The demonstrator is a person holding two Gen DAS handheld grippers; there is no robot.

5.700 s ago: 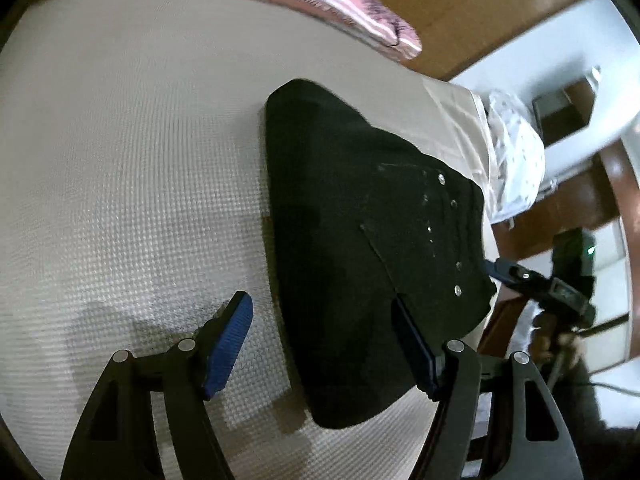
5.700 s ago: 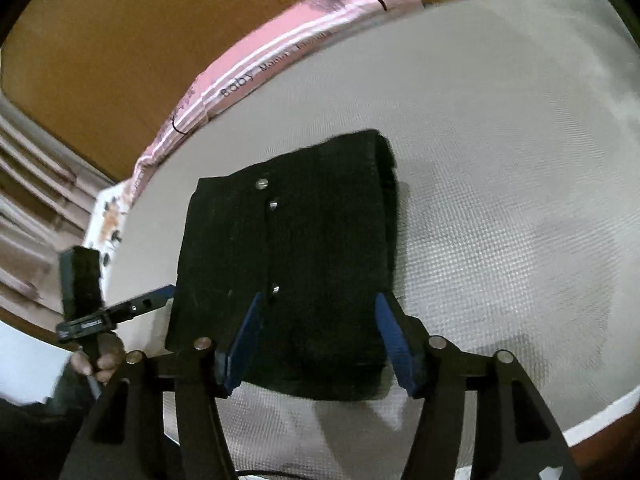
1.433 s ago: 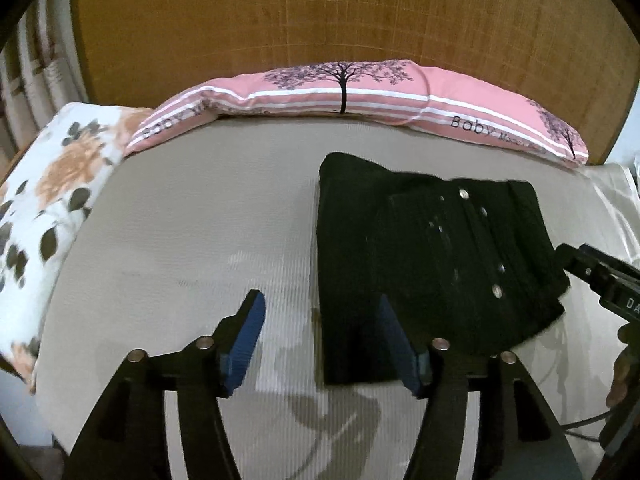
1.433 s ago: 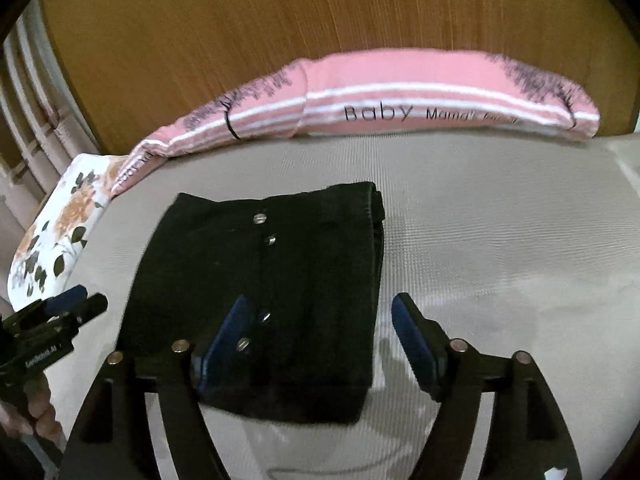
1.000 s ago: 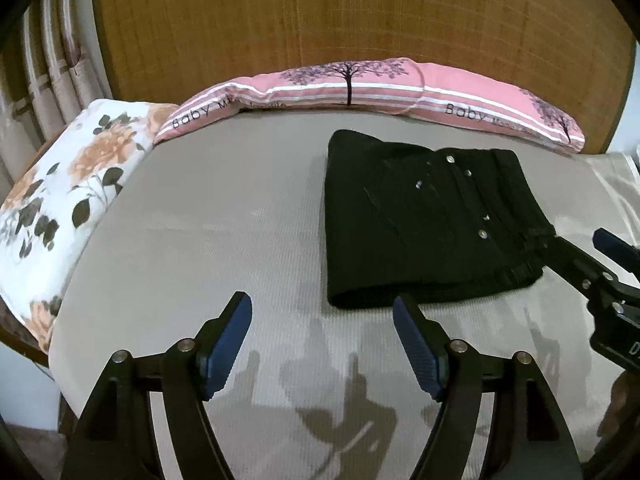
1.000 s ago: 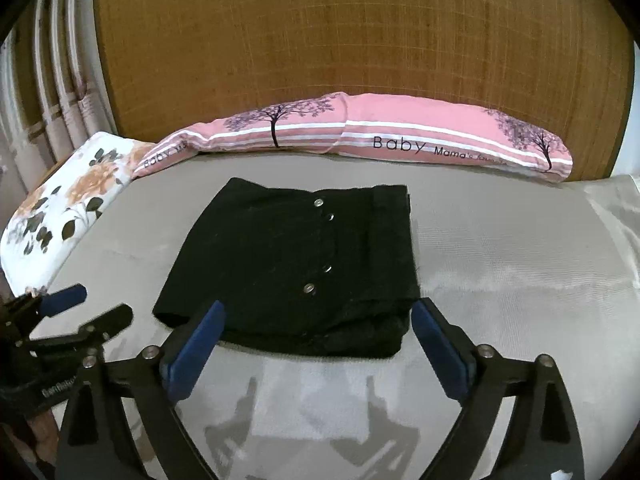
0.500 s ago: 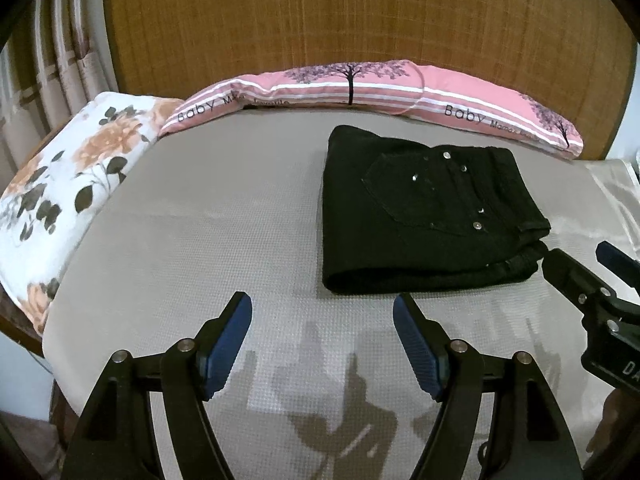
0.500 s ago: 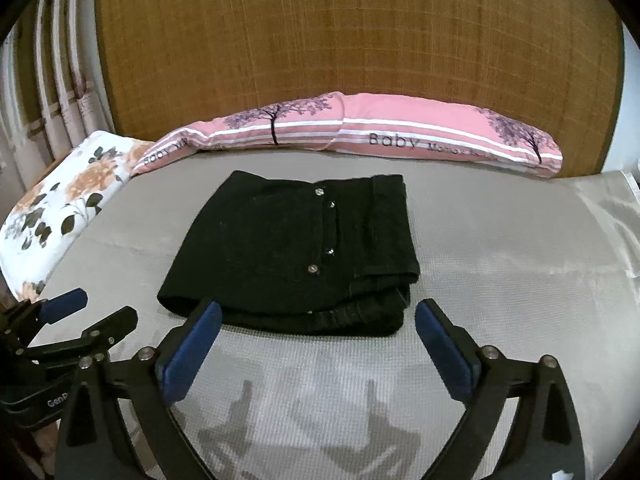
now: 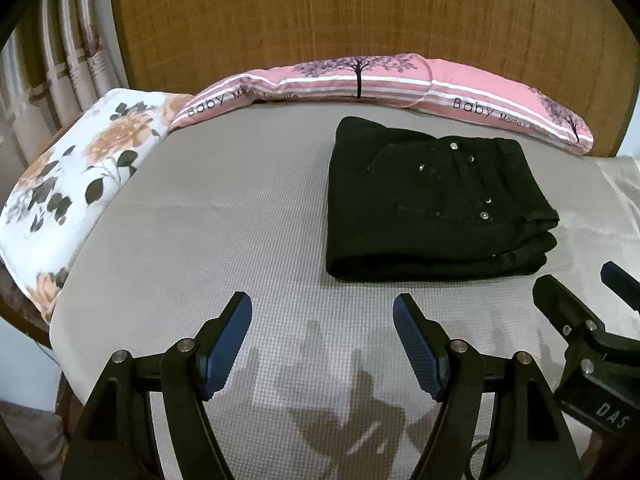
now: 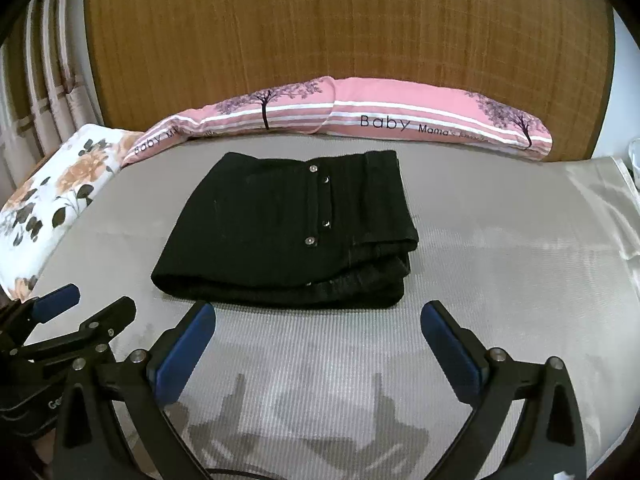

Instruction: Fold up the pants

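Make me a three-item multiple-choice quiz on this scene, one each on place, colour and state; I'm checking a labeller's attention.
1. Where do the black pants lie?
A. on the floral pillow
B. on the grey mattress, in front of the pink pillow
C. in a gripper

2. What colour are the gripper pads?
A. blue
B. red
C. green

3. What state are the pants in?
A. spread flat
B. hanging
C. folded in a stack

Answers: B, grey mattress around them, pink pillow behind; A, left gripper and right gripper show blue pads; C, layered edges show.
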